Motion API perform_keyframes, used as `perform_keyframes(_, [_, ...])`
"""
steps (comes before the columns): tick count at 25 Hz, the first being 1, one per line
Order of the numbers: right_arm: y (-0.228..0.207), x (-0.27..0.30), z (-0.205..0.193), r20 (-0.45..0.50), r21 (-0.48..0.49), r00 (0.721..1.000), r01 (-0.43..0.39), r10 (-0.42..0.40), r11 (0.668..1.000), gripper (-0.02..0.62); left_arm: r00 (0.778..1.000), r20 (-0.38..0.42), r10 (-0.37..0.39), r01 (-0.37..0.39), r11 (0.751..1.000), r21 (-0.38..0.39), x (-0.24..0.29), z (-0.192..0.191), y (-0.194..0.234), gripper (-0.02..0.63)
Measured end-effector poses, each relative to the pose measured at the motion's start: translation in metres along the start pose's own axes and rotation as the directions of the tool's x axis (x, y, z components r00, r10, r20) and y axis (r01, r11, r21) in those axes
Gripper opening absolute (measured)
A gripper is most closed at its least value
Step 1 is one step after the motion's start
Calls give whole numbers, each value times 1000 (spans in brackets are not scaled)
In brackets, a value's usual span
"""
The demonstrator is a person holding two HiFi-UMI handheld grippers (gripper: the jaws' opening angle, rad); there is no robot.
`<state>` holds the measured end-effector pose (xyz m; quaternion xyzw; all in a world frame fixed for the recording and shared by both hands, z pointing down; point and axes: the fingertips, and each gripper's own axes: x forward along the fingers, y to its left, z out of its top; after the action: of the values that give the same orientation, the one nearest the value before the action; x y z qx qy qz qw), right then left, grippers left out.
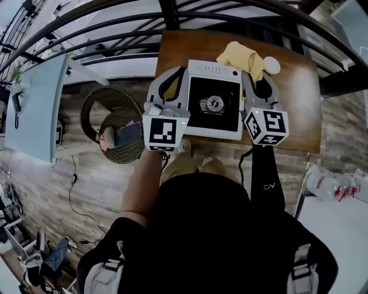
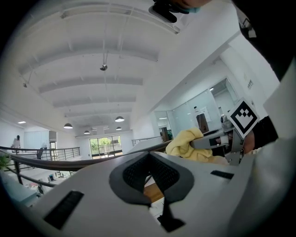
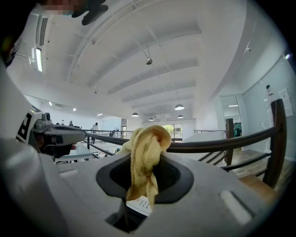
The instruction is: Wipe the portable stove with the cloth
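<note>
The portable stove [image 1: 214, 106], white with a black top and a round burner, sits on the wooden table [image 1: 299, 97]. My left gripper [image 1: 181, 71] hangs over the stove's left edge, shut with nothing between its pads [image 2: 149, 154]. My right gripper [image 1: 249, 70] is over the stove's right edge, shut on the yellow cloth [image 1: 240, 56]. The cloth bunches above the pinch and hangs down between the jaws [image 3: 146, 159]. From the left gripper view the cloth [image 2: 184, 144] and the right gripper [image 2: 217, 139] show to the right. A strip of the stove's white panel [image 3: 138, 204] shows below the right jaws.
A small white round object [image 1: 271, 65] lies on the table beside the cloth. A black railing [image 1: 170, 16] runs along the table's far side. On the floor to the left stands a round wicker basket [image 1: 109, 122], with a pale blue tabletop [image 1: 35, 109] beyond it.
</note>
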<state>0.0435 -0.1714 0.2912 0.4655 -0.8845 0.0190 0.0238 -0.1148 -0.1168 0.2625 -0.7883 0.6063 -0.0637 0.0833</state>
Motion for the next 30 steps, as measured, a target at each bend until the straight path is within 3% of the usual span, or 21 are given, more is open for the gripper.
perform_keyframes(5, [5,43,-17,-72,-15,997,18,-19,1000,92,995,-32,-92,92,996,-12,45,-30,30,8])
perform_keyframes(11, [4,60,-30,-125,-10,992,31,-32,999,92,983,-23,-183,182,983,-23,75,-42,32,8])
perform_keyframes(18, [0,81,-37,-170,1,985,-24,24,1000,92,977,-34,-210,209,977,-52,97,-49,27,8])
perform_keyframes(20, [4,89,-46,-205,6,976,-75,74,997,92,974,-33,-226,225,974,-36,100,-50,24,8])
perform_keyframes(24, [24,108,-81,-335,24,915,-228,223,973,92,970,-23,-244,245,967,65,106,-46,23,8])
perform_keyframes(30, [67,142,-155,-568,77,741,-384,357,920,92,984,-87,-156,151,986,-68,94,-78,39,8])
